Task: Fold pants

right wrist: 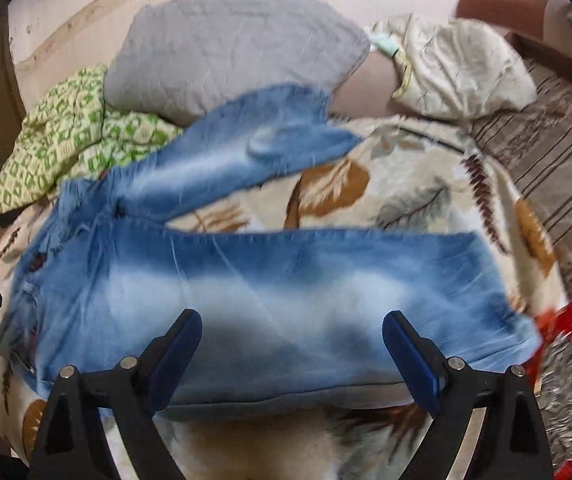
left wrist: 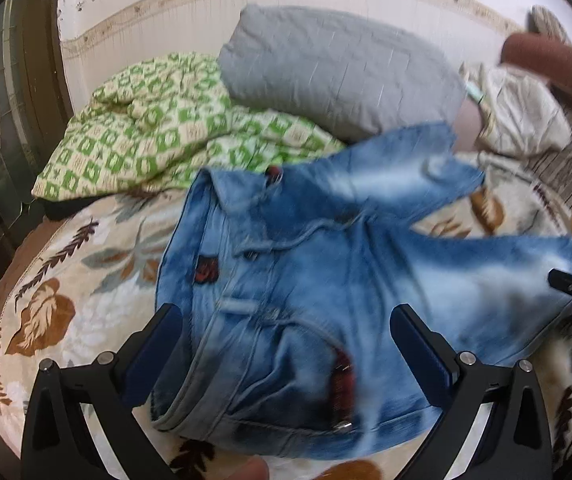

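I had both grippers tipped downward over the bed, fingers pointing away from me toward the wall. The left gripper hung over the waist end of the jeans, its jaws spread wide, one blue pad on each side of the waistband area and neither pressing on the cloth as far as I could see. The right gripper hovered over the nearer trouser leg, jaws likewise wide apart with nothing clamped between them; denim simply lay below the gap. From the left camera I could see the tip of the right gripper at the right edge of the view, near the lower leg.

The jeans lay on a cream blanket printed with brown and grey leaves. They were light blue denim, faded almost white down the middle of each leg. The waist sat to the left, rumpled, with a dark red patch on it and a metal button near the front edge. The two legs ran off to the right and were spread apart in a V, blanket showing between them. The far leg reached up toward a grey pillow; its hem end was wrinkled. The near leg lay fairly flat. A green checked cloth was bunched beside the waist. Both views were blurred.
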`<state>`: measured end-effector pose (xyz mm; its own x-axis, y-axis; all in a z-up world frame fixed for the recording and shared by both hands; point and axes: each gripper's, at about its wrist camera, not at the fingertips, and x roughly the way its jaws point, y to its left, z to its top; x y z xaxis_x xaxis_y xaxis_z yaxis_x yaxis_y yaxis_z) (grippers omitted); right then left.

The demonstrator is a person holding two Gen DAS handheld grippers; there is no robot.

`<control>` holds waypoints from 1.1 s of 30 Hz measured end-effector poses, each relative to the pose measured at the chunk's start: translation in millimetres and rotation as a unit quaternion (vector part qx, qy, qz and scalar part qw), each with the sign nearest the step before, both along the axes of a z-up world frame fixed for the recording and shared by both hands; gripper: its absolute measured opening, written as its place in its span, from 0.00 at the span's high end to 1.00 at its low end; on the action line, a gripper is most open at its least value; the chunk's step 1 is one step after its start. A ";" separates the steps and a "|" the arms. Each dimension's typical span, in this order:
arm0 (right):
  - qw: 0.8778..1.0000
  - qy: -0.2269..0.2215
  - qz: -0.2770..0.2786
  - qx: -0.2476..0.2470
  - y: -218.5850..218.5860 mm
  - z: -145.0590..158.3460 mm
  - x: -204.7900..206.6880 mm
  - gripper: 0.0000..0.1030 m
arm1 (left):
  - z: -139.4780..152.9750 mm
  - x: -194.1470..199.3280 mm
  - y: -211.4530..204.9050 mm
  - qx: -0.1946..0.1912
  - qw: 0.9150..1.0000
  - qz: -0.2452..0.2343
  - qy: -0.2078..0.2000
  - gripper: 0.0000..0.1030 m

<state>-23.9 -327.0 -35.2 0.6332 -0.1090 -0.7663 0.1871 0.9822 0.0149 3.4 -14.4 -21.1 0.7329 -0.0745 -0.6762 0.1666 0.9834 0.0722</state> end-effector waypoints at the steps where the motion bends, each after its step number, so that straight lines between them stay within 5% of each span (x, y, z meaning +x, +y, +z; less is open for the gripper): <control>1: 1.000 0.005 -0.003 -0.006 -1.9 -5.9 -0.1 0.09 | -4.8 1.3 1.6 0.007 1.000 0.002 0.006 0.00; 9: 0.995 0.074 -0.004 -0.062 -12.2 -49.8 5.3 0.09 | -43.6 8.0 9.9 0.067 0.996 0.010 0.055 0.00; 17: 0.996 0.080 -0.008 -0.044 -22.5 -45.2 0.8 0.09 | -56.4 13.5 25.4 0.106 0.991 0.032 0.080 0.00; 21: 0.999 0.043 0.004 0.014 -28.6 -15.2 -7.5 0.09 | -38.1 8.8 36.2 0.076 0.995 0.040 0.051 0.00; 28: 1.000 -0.010 0.029 -0.004 -31.9 47.2 6.5 0.09 | 9.5 5.1 38.6 -0.026 0.999 0.029 -0.022 0.00; 33: 0.999 -0.018 0.033 0.008 -44.1 83.8 41.7 0.09 | 19.1 20.2 18.2 -0.064 0.997 0.010 -0.028 0.00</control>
